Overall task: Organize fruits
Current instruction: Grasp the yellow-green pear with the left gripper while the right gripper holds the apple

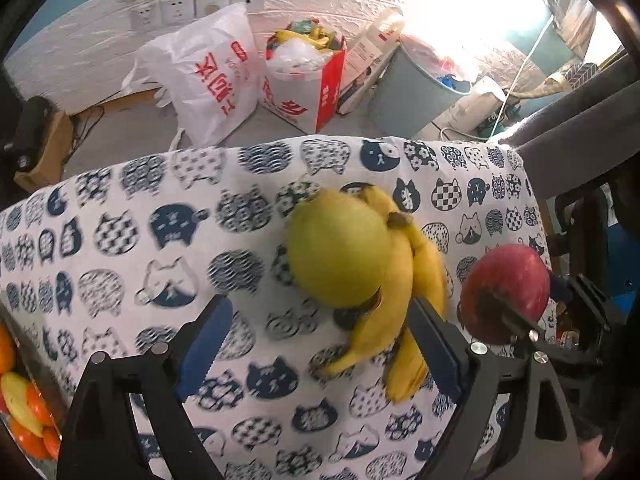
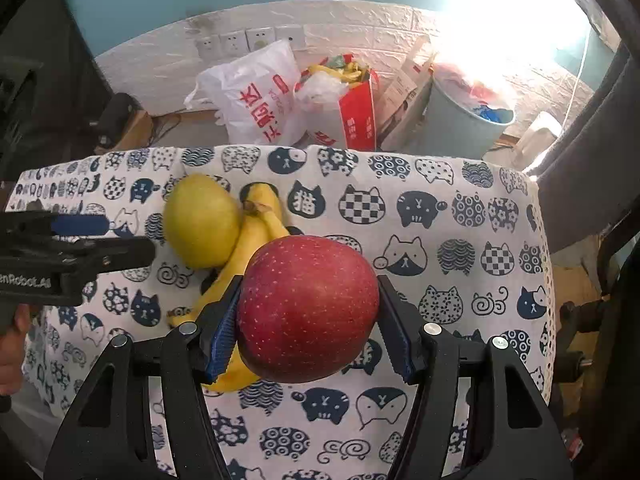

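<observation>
My right gripper (image 2: pixel 308 320) is shut on a red apple (image 2: pixel 308 308) and holds it above the cat-print cloth (image 2: pixel 440 240). The apple also shows in the left wrist view (image 1: pixel 505 292), held by the right gripper (image 1: pixel 520 320). A yellow-green pear (image 1: pixel 340 248) lies against a bunch of bananas (image 1: pixel 400 312) on the cloth (image 1: pixel 140 220). They also show in the right wrist view, pear (image 2: pixel 202 220) and bananas (image 2: pixel 256 236), just behind the apple. My left gripper (image 1: pixel 320 340) is open and empty, just before the pear and bananas. It shows at the left of the right wrist view (image 2: pixel 100 240).
A container of orange and yellow fruit (image 1: pixel 24 412) sits at the left table edge. Beyond the table's far edge stand a white plastic bag (image 1: pixel 208 76), a red-and-white box (image 1: pixel 316 92) and a grey bin (image 1: pixel 412 88). A dark chair frame (image 1: pixel 580 152) is at the right.
</observation>
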{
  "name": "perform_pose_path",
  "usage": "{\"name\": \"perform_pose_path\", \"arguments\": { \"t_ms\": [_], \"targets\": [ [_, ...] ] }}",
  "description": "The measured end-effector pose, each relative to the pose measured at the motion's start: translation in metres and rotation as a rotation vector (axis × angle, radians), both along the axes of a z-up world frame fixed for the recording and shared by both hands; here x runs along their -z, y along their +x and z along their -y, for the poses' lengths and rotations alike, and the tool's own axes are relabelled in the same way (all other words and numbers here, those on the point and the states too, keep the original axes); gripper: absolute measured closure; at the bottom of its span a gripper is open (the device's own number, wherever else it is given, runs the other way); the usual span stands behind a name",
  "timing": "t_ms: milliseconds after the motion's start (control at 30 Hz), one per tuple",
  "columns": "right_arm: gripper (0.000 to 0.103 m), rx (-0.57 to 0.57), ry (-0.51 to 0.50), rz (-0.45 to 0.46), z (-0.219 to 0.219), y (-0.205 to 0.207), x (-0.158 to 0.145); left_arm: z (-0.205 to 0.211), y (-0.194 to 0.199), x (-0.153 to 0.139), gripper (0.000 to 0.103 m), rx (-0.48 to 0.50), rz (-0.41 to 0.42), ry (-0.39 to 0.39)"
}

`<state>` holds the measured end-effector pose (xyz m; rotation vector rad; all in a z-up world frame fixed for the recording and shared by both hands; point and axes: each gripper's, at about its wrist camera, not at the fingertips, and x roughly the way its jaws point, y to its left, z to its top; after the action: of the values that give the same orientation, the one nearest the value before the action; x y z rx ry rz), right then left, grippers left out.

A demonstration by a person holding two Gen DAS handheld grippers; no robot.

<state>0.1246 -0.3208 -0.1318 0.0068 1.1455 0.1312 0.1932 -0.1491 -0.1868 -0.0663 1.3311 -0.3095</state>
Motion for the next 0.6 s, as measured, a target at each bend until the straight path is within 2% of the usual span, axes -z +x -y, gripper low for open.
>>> {"name": "perform_pose_path", "arguments": {
  "t_ms": [167,333,600],
  "targets": [
    [0.04,0.043,0.019,-0.025,0.015,0.003,0.011,0.016,0.012,0.014,0.013,-0.003,-0.018,0.016],
    [0.04,0.057,0.032,-0.031,0.019,0.004,0.014,0.023,0.024,0.023,0.013,-0.041,-0.04,-0.023],
    [0.04,0.058,0.034,-0.035,0.017,0.004,0.016,0.026,0.032,0.037,0.013,-0.043,-0.021,-0.002]
  ]
}}
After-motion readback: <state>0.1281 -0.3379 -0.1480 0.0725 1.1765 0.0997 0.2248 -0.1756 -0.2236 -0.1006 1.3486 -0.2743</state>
